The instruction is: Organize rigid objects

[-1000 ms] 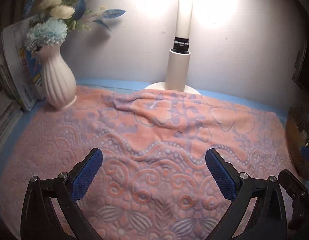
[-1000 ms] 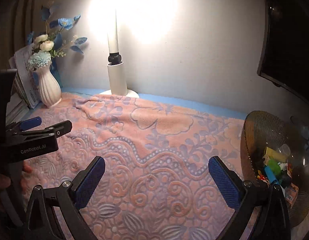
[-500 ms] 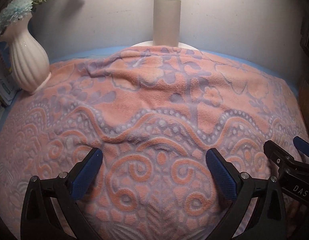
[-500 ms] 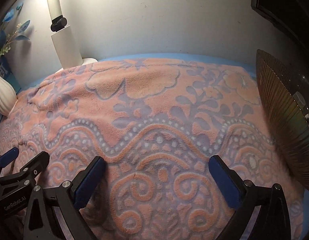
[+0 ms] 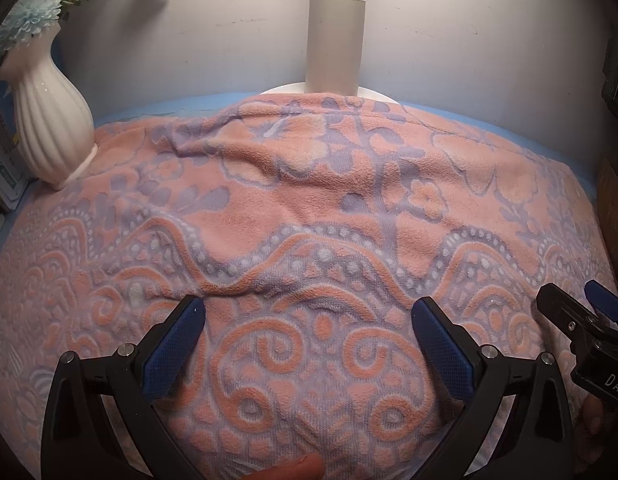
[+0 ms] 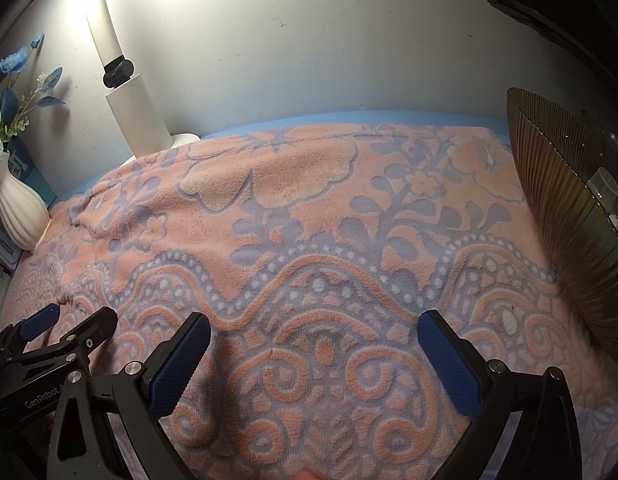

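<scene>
pink-and-lilac floral blanket [image 5: 309,208], white ribbed vase [image 5: 49,120], blue claw pads [image 5: 173,348]

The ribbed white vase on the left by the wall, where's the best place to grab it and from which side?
Probably the narrow waist of the vase, just above the bulging belly, coming in level from the open blanket side. It stands upright; wall, books and flowers crowd the other approaches, and the flare above would resist slipping.

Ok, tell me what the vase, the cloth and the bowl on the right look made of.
Vase: probably glazed ceramic, white, ribbed, with glossy highlights. Cloth: plush fleece or terry, with fuzzy pile and raised pink-and-lavender patterning. Bowl: likely tinted glass or plastic, brownish and finely ribbed, seemingly translucent.
</scene>
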`<action>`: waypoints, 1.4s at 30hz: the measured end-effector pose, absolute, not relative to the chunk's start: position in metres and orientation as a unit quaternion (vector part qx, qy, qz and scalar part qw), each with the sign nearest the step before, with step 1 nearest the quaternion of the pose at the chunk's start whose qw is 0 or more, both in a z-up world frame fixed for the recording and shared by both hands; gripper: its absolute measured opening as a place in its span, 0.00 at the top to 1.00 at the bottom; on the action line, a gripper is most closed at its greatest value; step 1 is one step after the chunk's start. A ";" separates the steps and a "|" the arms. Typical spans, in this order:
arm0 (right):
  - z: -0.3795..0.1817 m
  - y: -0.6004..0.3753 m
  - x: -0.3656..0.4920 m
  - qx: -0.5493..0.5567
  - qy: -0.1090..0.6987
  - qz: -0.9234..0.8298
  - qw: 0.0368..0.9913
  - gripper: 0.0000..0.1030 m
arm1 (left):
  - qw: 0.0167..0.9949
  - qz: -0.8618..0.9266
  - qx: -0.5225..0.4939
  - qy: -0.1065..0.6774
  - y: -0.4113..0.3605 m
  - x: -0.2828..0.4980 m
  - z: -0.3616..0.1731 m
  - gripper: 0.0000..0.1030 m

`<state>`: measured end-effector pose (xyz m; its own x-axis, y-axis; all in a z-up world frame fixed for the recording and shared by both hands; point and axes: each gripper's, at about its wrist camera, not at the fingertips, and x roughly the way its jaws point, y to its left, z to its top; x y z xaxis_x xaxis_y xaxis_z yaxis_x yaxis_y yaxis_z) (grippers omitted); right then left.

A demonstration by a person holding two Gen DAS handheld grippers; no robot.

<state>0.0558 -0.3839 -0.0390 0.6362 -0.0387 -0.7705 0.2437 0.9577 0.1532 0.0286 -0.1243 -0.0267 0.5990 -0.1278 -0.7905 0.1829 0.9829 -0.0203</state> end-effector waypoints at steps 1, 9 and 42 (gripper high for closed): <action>-0.039 -0.383 0.056 0.123 0.418 -0.078 0.896 0.00 | 0.894 -0.087 0.032 0.439 -0.124 0.029 -0.027 0.00; -0.032 -0.368 0.051 0.110 0.420 -0.061 0.899 0.00 | 0.894 -0.086 0.033 0.439 -0.125 0.029 -0.029 0.00; -0.037 -0.362 0.060 0.096 0.426 -0.066 0.897 0.00 | 0.894 -0.083 0.036 0.439 -0.126 0.029 -0.028 0.00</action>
<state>0.0595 -0.3617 -0.0371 0.6278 -0.0358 -0.7776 0.1999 0.9728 0.1166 0.0289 -0.1258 -0.0281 0.6010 -0.1172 -0.7906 0.1804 0.9836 -0.0086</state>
